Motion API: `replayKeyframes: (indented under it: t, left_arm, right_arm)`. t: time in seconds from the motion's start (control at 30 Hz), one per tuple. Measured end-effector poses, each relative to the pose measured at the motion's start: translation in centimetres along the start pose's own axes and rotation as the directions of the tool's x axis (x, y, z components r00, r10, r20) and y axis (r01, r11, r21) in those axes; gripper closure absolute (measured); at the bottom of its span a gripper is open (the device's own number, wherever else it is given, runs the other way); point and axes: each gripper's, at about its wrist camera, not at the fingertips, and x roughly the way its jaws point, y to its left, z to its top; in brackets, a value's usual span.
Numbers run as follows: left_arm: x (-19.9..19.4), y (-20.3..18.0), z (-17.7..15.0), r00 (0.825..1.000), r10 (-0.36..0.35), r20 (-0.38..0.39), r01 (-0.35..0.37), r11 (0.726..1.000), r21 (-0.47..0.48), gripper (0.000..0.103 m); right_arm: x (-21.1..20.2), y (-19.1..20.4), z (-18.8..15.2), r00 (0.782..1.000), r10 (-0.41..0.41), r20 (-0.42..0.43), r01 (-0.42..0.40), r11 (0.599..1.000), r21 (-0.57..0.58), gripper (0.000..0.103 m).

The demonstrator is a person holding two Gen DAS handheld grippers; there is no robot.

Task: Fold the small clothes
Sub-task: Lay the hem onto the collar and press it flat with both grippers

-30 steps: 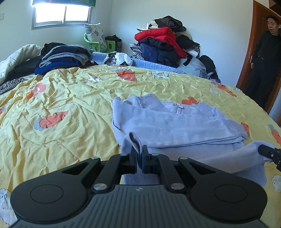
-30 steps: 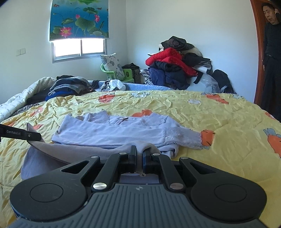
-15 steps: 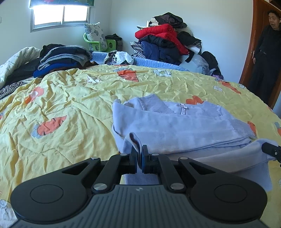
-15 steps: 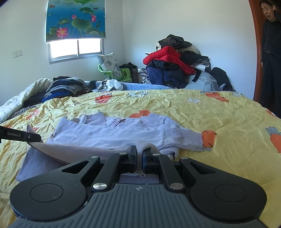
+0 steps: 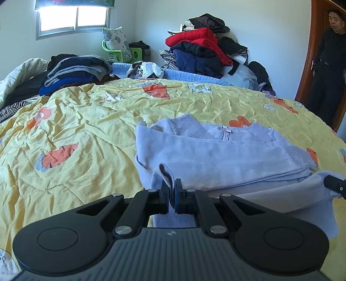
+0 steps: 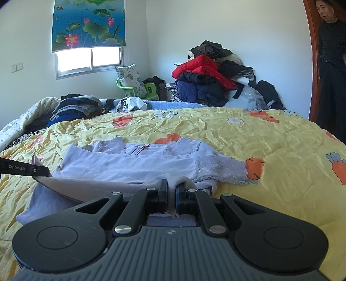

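Each camera sat just behind its own black gripper, low over the yellow carrot-print quilt [image 5: 90, 129], and looked forward and slightly down across the bed. The left wrist view stood left of the pale lilac lace-trimmed top [image 5: 216, 160], the right wrist view [image 6: 138, 166] to its right. Both took in that top, the red-and-dark heap of clothes [image 6: 207, 75] against the far wall and the window [image 5: 73, 19].

The lilac top's [image 5: 216, 160] near hem is hidden behind the left tongs' [image 5: 172, 194] body.
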Motion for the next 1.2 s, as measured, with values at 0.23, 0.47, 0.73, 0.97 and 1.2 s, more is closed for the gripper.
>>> replayKeyframes:
  t: [0.23, 0.47, 0.73, 0.97, 1.2]
  left_arm:
    - [0.1, 0.0, 0.2, 1.0, 0.003, 0.008, -0.003, 1.0, 0.001, 0.099]
    - [0.4, 0.0, 0.4, 1.0, 0.005, 0.007, -0.005, 1.0, 0.0, 0.099]
    - [1.2, 0.2, 0.9, 1.0, 0.011, -0.006, -0.011, 1.0, 0.001, 0.099]
    - [1.8, 0.1, 1.4, 1.0, 0.018, -0.01, -0.018, 1.0, 0.01, 0.099]
    - [2.6, -0.3, 2.2, 1.0, 0.026, -0.016, -0.025, 0.999, 0.024, 0.099]
  right_arm:
    - [-0.1, -0.1, 0.0, 1.0, -0.001, 0.002, 0.001, 1.0, -0.001, 0.093]
    - [0.3, -0.1, 0.3, 1.0, -0.002, 0.001, 0.002, 1.0, 0.007, 0.093]
    - [0.5, -0.2, 0.5, 1.0, -0.003, 0.001, 0.003, 1.0, 0.011, 0.093]
    - [1.5, -0.2, 1.4, 1.0, -0.009, 0.004, 0.009, 1.0, 0.018, 0.093]
    - [2.3, -0.3, 1.8, 1.0, -0.016, 0.002, 0.015, 0.999, 0.028, 0.093]
